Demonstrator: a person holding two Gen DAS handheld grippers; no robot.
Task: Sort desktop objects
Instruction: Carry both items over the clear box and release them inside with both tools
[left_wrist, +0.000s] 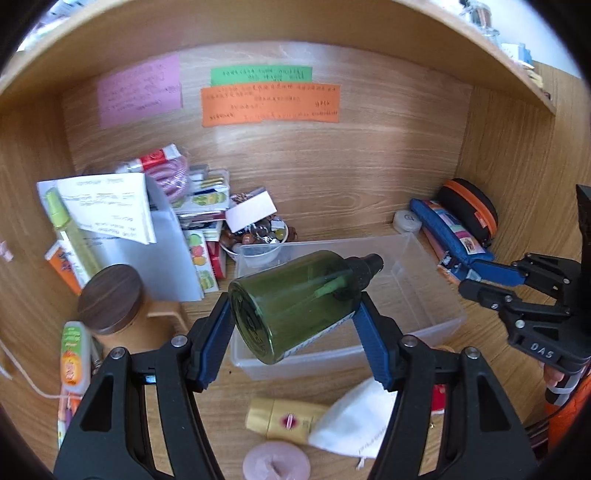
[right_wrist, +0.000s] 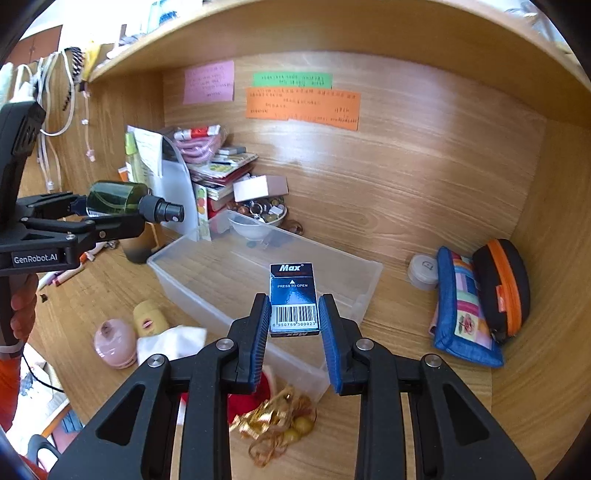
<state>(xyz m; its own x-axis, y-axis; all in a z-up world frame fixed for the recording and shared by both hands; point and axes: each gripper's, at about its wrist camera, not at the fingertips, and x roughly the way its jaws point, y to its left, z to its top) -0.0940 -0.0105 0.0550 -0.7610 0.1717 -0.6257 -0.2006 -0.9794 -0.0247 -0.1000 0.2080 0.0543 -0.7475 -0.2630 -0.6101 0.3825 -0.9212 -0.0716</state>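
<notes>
Green bottle clamped in left hand-held gripper, Max box in right hand-held gripper, both above clear bin.

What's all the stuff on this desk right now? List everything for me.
bottle: 1, dark green, in left gripper
Max box: 1, dark blue, in right gripper
bin: 1, clear, desk centre
notes: 3, pink, green, orange, back wall
pouch: 1, blue patchwork, right
case: 1, black and orange, far right
bowl: 1, white, trinkets, behind bin
left gripper: 1, black, blue pads
right gripper: 1, same
</notes>
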